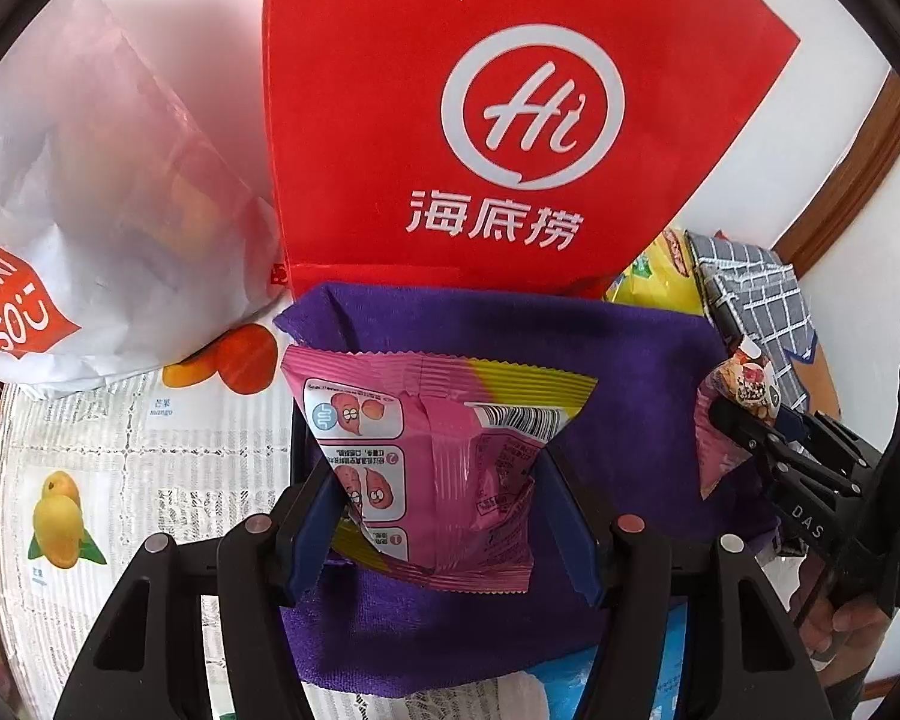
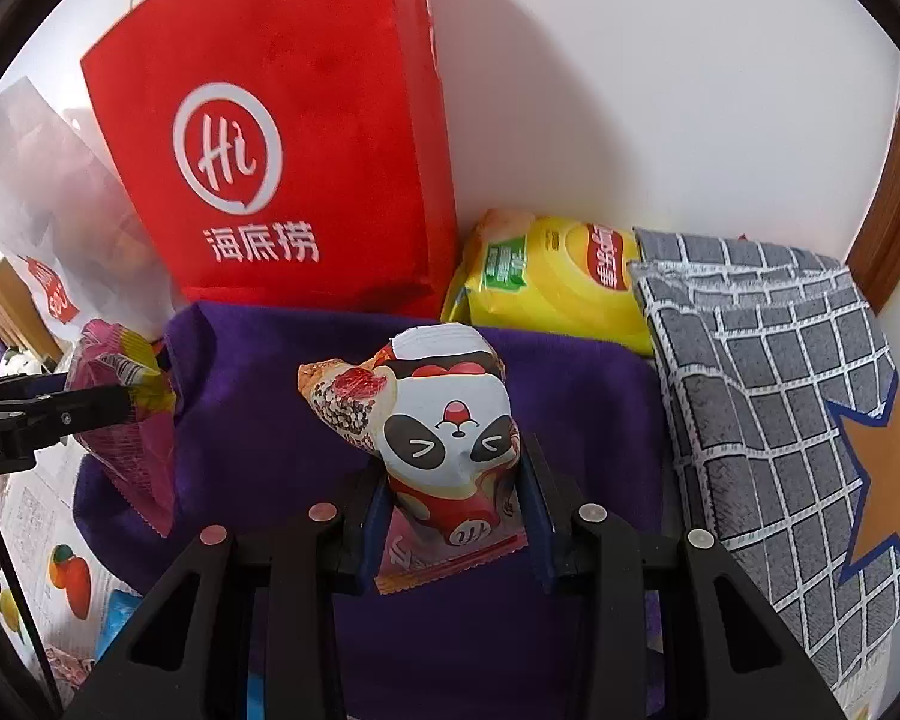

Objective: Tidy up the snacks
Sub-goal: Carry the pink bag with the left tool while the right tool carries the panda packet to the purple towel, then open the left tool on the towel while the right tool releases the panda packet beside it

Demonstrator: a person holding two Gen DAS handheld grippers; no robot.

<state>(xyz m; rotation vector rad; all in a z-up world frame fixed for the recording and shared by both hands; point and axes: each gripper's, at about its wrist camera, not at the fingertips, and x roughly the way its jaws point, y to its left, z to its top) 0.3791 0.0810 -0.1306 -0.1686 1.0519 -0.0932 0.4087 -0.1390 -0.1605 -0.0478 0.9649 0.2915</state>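
Snack packets [image 1: 432, 468] [image 2: 450, 438] clamped in both grippers [image 1: 438, 516] [image 2: 450, 516], seemingly above purple cloth [image 1: 630, 372].

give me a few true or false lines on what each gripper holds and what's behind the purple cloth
1. The left gripper is shut on a pink packet. True.
2. The right gripper is empty. False: it is shut on a panda packet.
3. A red bag stands behind the purple cloth. True.
4. The yellow chip bag lies left of the red bag. False: it lies to its right, next to a checked cloth.
5. Both packets lie flat on the purple cloth. False: both are in the grippers, over the cloth.
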